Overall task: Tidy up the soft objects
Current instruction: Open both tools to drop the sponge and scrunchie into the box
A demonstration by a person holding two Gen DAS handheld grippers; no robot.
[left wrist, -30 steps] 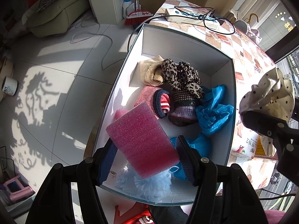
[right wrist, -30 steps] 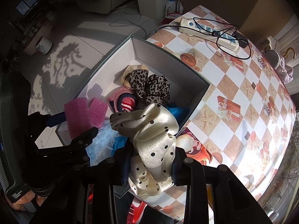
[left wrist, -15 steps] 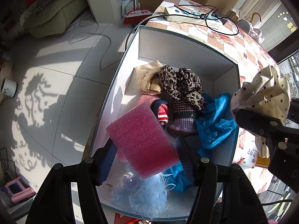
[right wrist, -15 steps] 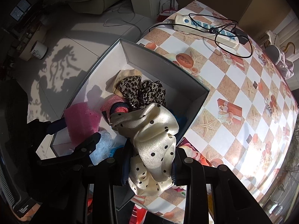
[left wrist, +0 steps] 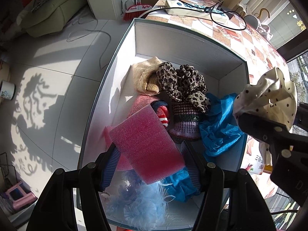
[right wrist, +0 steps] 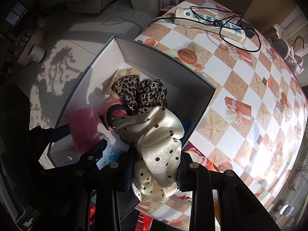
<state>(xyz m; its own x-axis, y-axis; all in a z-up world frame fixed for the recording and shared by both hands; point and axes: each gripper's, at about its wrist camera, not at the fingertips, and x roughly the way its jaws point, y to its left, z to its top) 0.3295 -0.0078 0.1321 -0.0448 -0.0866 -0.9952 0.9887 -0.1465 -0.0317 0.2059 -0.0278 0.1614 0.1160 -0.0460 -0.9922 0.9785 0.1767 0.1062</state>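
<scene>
My left gripper [left wrist: 149, 161] is shut on a pink foam block [left wrist: 146, 144], held tilted above the near left part of a white open box [left wrist: 184, 44]. The box holds a leopard-print scrunchie [left wrist: 182, 82], a beige cloth [left wrist: 146, 77], a knitted piece [left wrist: 184, 117], blue fabric [left wrist: 219, 127] and a pale blue fluffy thing [left wrist: 142, 206]. My right gripper [right wrist: 154, 175] is shut on a cream polka-dot scrunchie [right wrist: 156, 134], over the box's right rim [right wrist: 200, 119]. The same scrunchie [left wrist: 267, 98] shows at the right of the left wrist view. The foam block [right wrist: 82, 127] also shows in the right wrist view.
The box sits at the edge of a table with a checkered cloth [right wrist: 250, 88]. A white power strip [right wrist: 209, 23] with a black cable lies at the table's far end. Left of the box is tiled floor [left wrist: 48, 77] with a mug [left wrist: 6, 92], a broom and a bottle.
Both grippers have sunk a little toward the box with their loads, and the box looks larger. The foam block now covers more of the near contents. Both grips are unchanged.
</scene>
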